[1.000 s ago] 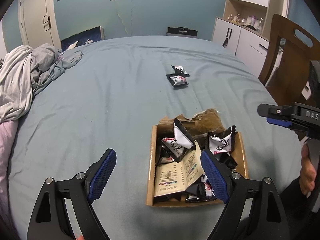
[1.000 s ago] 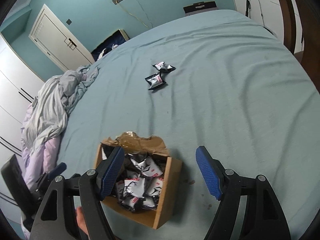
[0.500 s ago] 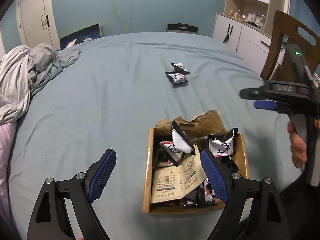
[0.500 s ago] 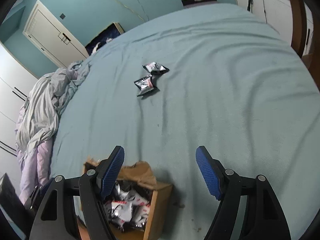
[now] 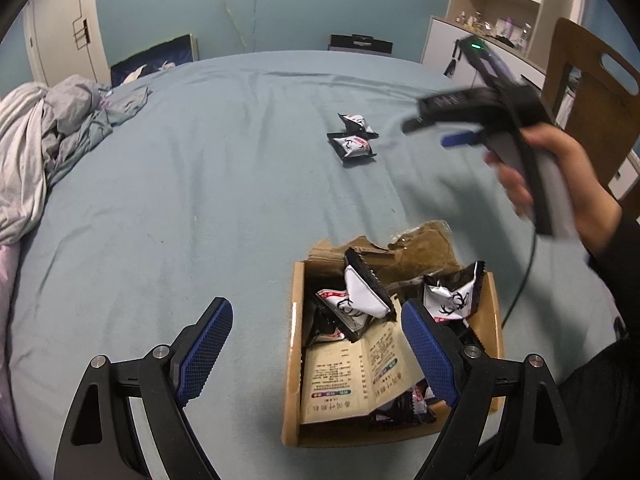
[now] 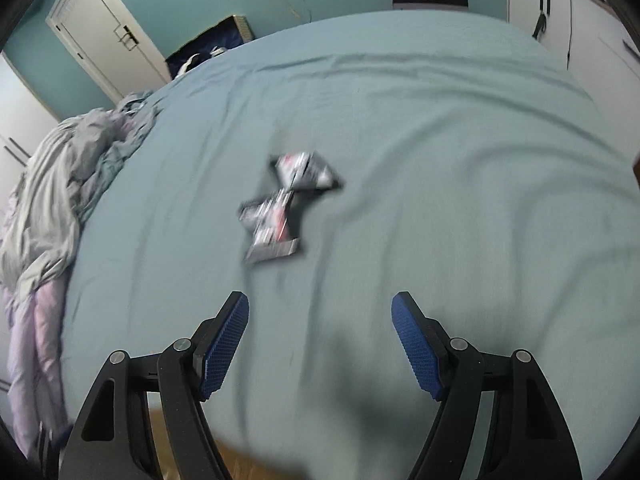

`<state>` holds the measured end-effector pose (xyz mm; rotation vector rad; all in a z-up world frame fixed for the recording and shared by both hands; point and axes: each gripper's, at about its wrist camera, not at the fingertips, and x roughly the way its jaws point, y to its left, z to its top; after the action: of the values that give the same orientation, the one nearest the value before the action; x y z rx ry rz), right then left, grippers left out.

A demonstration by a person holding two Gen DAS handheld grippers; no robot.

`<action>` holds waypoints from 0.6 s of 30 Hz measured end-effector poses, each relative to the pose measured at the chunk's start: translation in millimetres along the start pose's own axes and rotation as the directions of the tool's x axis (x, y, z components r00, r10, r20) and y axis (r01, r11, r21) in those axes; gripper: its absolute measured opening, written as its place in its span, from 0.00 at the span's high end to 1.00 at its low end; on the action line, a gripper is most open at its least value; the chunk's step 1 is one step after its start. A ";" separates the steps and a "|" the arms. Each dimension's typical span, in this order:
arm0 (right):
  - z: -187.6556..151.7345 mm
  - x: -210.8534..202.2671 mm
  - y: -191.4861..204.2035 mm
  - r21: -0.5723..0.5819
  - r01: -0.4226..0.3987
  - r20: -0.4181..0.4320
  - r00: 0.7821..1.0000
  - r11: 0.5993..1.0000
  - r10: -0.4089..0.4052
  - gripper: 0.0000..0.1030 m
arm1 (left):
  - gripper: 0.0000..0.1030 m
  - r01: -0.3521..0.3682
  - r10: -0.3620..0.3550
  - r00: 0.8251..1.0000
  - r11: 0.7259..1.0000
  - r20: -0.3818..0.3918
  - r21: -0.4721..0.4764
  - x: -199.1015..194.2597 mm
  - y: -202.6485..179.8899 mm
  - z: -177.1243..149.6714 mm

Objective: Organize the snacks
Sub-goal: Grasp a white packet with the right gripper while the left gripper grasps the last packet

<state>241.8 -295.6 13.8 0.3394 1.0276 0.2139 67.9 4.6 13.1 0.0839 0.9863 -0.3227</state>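
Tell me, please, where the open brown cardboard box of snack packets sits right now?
In the left wrist view, the brown cardboard box sits low and right on the blue bedsheet, beside the left gripper.

Black gripper [image 5: 316, 344] — blue textured pads [image 5: 204, 346]

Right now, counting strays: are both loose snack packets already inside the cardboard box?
No, the two loose snack packets lie on the bed sheet, well beyond the cardboard box.

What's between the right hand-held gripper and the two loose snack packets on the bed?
Only bare bedsheet, per the right wrist view: right hand-held gripper open, two snack packets ahead.
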 end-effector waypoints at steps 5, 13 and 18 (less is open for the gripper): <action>60.4 54.4 -0.6 0.072 -0.062 -0.061 0.996 0.996 0.066 0.29 | 0.15 0.006 -0.007 1.000 1.000 -0.030 -0.017 10.9 5.0 5.0; 95.1 128.5 14.7 0.050 -0.014 -0.196 0.980 0.999 0.024 0.29 | 0.16 0.031 -0.031 0.998 1.000 -0.047 -0.004 20.9 1.8 10.4; 82.5 117.6 11.4 0.014 0.026 -0.167 0.986 1.000 -0.023 0.65 | 0.21 0.047 -0.046 0.998 0.999 -0.053 0.017 23.4 -4.4 13.0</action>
<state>372.0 -260.7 -37.0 0.3270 1.1984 0.2146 88.9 -7.8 1.3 0.0869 1.0389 -0.3740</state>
